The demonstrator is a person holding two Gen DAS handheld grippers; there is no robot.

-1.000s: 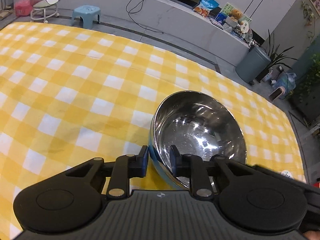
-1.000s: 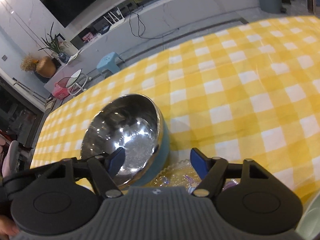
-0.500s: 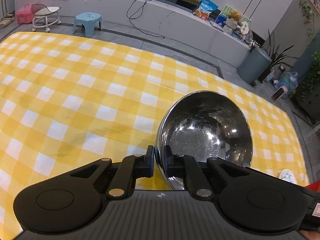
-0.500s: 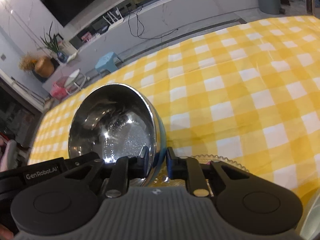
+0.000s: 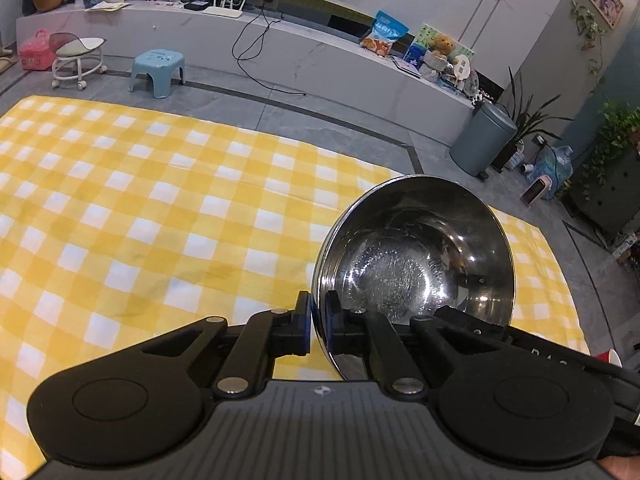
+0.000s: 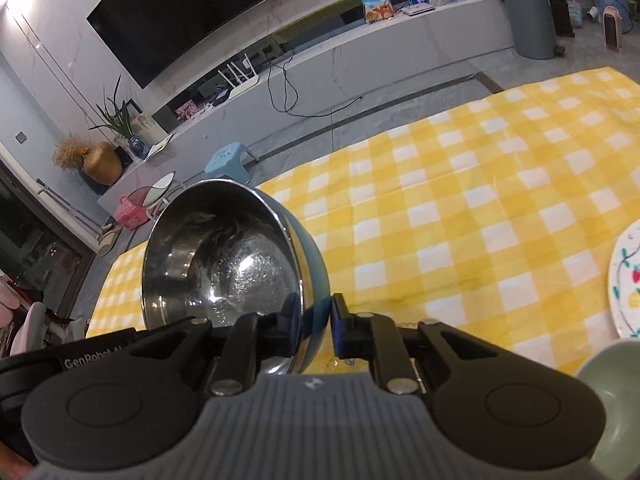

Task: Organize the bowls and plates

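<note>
The left claw pinches the rim of a stainless steel bowl, one finger inside and one outside the wall. The right claw pinches the same bowl at another point of its rim, its inner finger against the polished inside and its outer finger against the light blue outer shell. The bowl is tilted, its mouth turned toward both cameras, and it appears lifted above the bench, which is covered by a yellow and white checked cloth.

In the left wrist view the bowl sits toward the right side of the bench, with the far edge of the cloth behind it. In the right wrist view a white plate with a fruit pattern lies near the right edge of the bench, and the rim of a pale green bowl shows at the lower right corner, just beside the right claw's body. A clear glass dish shows partly under the right claw's fingers; how it lies cannot be told.

Beyond the bench are a grey floor, a light blue stool, a grey bin and a long white counter under a dark television screen.
</note>
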